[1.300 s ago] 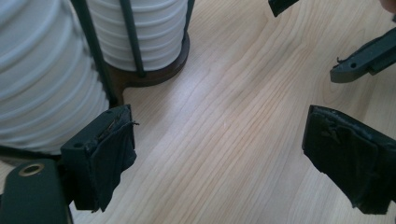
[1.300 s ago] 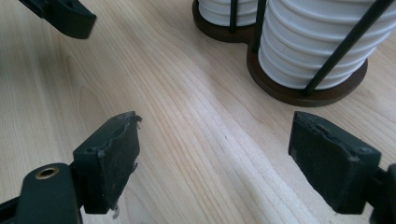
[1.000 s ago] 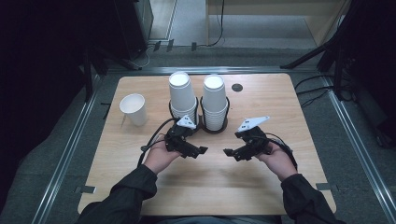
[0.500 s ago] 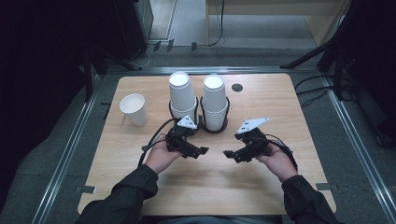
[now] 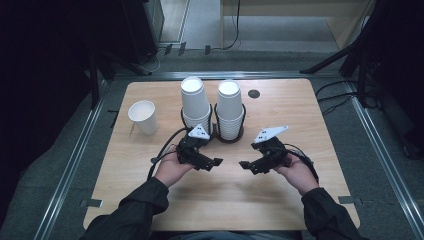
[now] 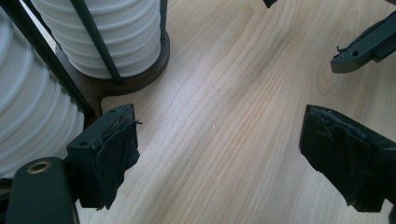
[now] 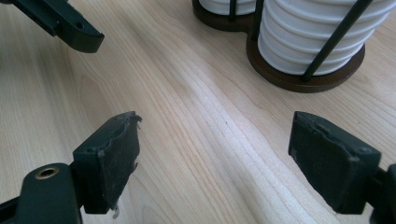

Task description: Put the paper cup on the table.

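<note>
White paper cups stand upside down in two stacks, the left stack [image 5: 194, 102] and the right stack [image 5: 230, 107], side by side in a dark wire-and-wood holder [image 5: 216, 134] toward the far middle of the pale wooden surface [image 5: 300, 115]. A single white cup [image 5: 143, 116] stands upright and apart at the far left. The left claw [image 5: 218, 162] sits just near of the holder, held in the person's left hand [image 5: 172, 167], and points right across the surface toward the other claw; its jaws are spread wide with nothing but bare wood between them, as the left gripper view shows, with the holder's base and the ribbed cup rims close on its left. The right claw [image 5: 243, 164], in the right hand [image 5: 297, 172], points left toward it, jaws likewise spread and empty, the holder's foot just beyond its right jaw in the right gripper view. The two claw tips face each other, near but apart, near of the stacks. A small dark round spot [image 5: 254, 93] marks the surface to the right of the right stack.
</note>
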A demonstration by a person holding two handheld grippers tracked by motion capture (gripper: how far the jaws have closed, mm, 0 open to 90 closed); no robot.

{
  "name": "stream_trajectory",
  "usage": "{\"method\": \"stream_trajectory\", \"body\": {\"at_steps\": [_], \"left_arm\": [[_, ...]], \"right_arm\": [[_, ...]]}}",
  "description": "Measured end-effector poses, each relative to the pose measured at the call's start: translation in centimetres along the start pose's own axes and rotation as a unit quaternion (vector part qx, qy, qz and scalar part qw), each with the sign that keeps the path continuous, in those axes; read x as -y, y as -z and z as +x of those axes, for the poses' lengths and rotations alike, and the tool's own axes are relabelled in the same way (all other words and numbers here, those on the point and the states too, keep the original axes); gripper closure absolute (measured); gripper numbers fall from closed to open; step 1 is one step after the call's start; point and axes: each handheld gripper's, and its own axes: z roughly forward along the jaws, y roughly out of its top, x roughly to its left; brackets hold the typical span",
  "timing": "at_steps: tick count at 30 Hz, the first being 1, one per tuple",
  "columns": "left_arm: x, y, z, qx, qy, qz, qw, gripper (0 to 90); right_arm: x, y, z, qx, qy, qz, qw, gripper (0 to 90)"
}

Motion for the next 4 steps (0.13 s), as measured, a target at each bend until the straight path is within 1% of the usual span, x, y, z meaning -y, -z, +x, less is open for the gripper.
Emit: {"method": "stream_trajectory", "body": {"at_steps": [4], "left_arm": [[0.08, 0.11, 0.14, 0.004, 0.003, -0.011, 0.9999, 11.1]], "right_arm": [[0.0, 0.17, -0.1, 0.0, 0.005, -0.001, 1.0, 16.6]]}}
